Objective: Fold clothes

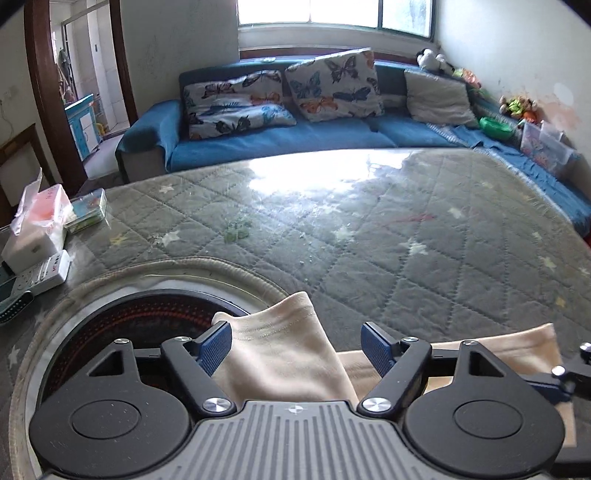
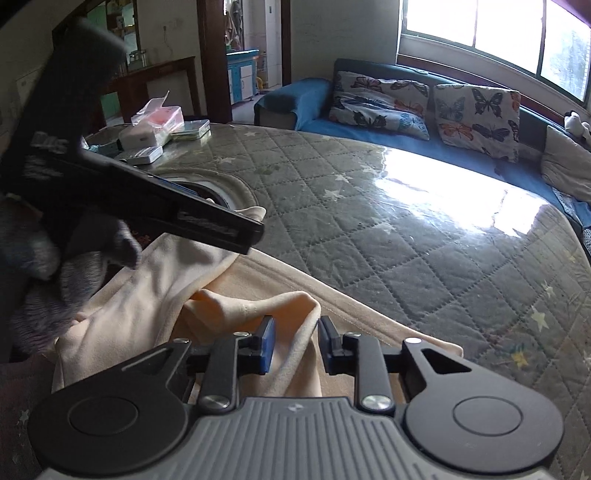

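At nine o'clock on the table sit a crinkly plastic tissue pack (image 1: 40,206), a small tin (image 1: 88,210) and a white power strip (image 1: 46,273). The table (image 1: 406,229) is covered by a grey quilted cloth stitched in diamonds with pale stars, under a glossy clear sheet that glares with window light. A round hotplate (image 1: 147,306) with a dark glass centre and a padded beige rim is set into it at seven o'clock.

The cream garment (image 1: 280,350), soft knit with a stitched hem, lies at the near edge, at six o'clock, partly over the hotplate rim. The left gripper (image 1: 295,343) has black arms and ribbed blue pads; its jaws stand wide, a raised fold of the garment resting against the left pad. In the right wrist view a gloved hand (image 2: 55,258) holds that tool at nine o'clock. The right gripper (image 2: 295,343) has its jaws narrow, either side of an upright ridge of the garment; I cannot tell whether they touch it.

At twelve o'clock a blue sofa (image 1: 332,136) carries butterfly-print cushions (image 1: 332,85) below a bright window (image 1: 332,14).
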